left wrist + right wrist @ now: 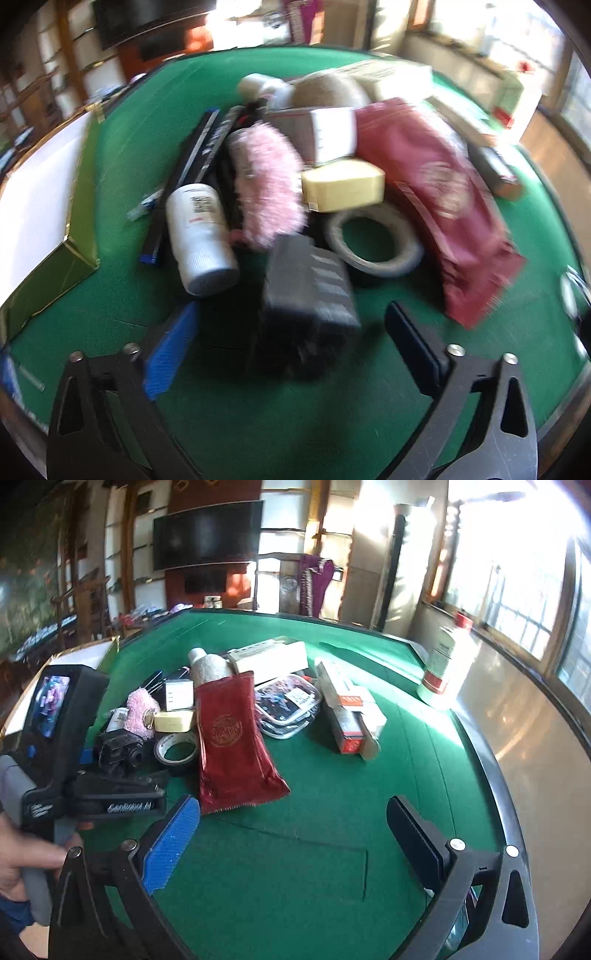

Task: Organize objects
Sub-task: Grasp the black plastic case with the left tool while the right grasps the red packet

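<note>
Our left gripper (291, 338) had its jaws spread wide with nothing clamped; the dark folded bundle (308, 295) lay between them at the near edge of the heap, and we could not tell whether either pad touched it. We judged it soft and light, likely to crumple, so it should be taken across its thick middle. Just beyond it lay the tape roll (373, 242), stiff and easily taken by its rim, and to the left the white bottle (199, 236) on its side, smooth and apt to roll. The pink fluffy piece (267, 184) would compress, and the red foil pouch (443, 199) on the right looked slippery and floppy. Our right gripper (291, 842) was also wide open and empty over bare green surface (332, 794), well apart from the pile. Only its view showed a clear zip pouch (291, 709) behind the red one, a tall white bottle (445, 664) standing far right, and the hand (22, 864) on the left tool. Only the left view showed the gold-edged box (48, 221) at far left, perhaps the place for things.
</note>
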The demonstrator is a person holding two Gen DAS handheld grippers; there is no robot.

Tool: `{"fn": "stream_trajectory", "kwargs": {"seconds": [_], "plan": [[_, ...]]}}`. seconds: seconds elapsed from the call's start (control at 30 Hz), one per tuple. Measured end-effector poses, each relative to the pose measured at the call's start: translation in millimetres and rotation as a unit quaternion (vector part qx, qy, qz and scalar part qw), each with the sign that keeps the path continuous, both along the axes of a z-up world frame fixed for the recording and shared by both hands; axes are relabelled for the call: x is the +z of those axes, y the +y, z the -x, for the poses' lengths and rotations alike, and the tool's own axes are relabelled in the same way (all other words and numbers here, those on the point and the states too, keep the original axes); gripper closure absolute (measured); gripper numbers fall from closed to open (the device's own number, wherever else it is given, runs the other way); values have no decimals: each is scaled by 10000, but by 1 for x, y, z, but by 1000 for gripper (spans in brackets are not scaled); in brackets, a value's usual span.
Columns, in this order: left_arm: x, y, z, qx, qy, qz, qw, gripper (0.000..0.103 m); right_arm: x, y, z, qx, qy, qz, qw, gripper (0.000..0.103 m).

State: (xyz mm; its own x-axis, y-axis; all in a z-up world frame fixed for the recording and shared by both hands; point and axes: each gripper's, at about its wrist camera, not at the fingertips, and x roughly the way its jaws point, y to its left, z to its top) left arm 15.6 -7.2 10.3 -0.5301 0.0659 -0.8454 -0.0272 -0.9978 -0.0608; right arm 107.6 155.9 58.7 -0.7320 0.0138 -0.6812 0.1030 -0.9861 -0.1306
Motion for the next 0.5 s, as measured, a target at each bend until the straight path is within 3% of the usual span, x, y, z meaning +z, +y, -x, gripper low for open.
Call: {"fn": "stream_trajectory", "kwargs": {"seconds": [0.07, 0.13, 0.37, 0.5], "plan": [[10, -9, -18, -198, 250, 202, 9993, 7, -6, -3, 15, 174, -54, -24, 9998, 1], [15, -22, -34, -648, 350, 120, 9972, 7, -16, -10, 42, 316, -280, -5, 9991, 1], [10, -70, -55, -794, 979, -1017, 9868, 7, -42, -48, 108, 493, -545, -390, 9965, 1], [16, -82, -55, -996, 590, -1174, 9863, 7, -54, -49, 134, 511, -805, -271, 9951, 1]]}}
